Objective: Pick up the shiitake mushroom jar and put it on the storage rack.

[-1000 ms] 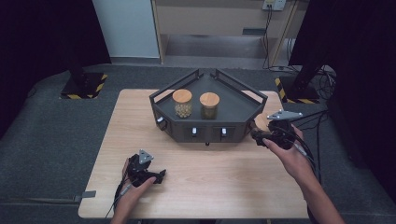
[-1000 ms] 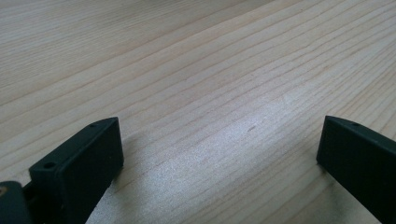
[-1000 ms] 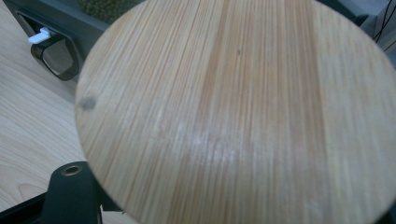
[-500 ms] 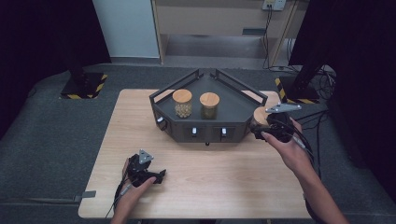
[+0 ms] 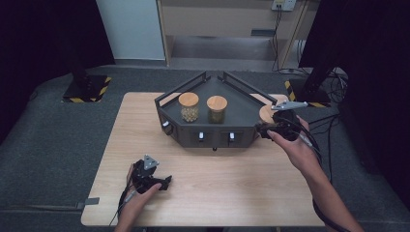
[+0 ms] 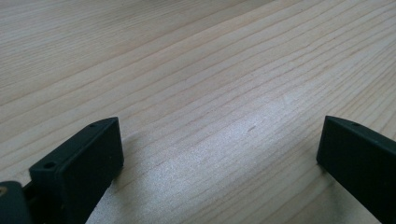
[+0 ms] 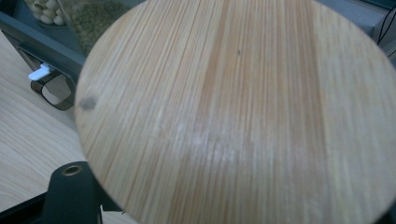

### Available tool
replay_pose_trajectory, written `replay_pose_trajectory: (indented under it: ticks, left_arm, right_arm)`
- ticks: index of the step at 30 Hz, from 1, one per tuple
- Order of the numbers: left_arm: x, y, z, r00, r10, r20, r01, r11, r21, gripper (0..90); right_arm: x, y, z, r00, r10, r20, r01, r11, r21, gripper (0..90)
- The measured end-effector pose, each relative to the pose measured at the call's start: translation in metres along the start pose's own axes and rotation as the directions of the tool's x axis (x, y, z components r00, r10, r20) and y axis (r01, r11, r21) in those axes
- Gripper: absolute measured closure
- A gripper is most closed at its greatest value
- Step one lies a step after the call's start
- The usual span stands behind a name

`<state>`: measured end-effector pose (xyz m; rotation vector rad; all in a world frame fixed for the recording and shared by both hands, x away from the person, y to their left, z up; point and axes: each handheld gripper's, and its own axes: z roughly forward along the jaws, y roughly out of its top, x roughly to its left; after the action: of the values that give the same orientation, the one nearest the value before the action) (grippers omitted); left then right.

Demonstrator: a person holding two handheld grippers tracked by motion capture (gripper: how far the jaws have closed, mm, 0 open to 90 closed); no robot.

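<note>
My left gripper [image 5: 164,182] rests wide open and empty on the pale, straight-grained wooden table [image 5: 232,193], while my right gripper [image 5: 265,129], arm stretched forward, clamps a round, smooth bamboo lid [image 5: 267,113] just beside the dark angular tray [image 5: 241,104].

A pale wooden table [image 5: 208,193] stands on grey carpet [image 5: 58,145]; black curtains [image 5: 43,38] hang on both sides, a wooden cabinet [image 5: 217,19] behind.
</note>
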<state>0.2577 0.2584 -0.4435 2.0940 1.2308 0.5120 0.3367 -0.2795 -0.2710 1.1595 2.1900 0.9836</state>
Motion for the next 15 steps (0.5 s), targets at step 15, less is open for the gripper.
replay_pose_trajectory:
  ticks: [15]
  left_arm:
    - [0.000, 0.000, 0.000, 1.0000, 0.000, 0.000, 0.000, 1.0000, 0.000, 0.0]
  right_arm:
    - [0.000, 0.018, 0.015, 1.0000, 0.002, -0.006, -0.002, 1.0000, 0.004, 25.7]
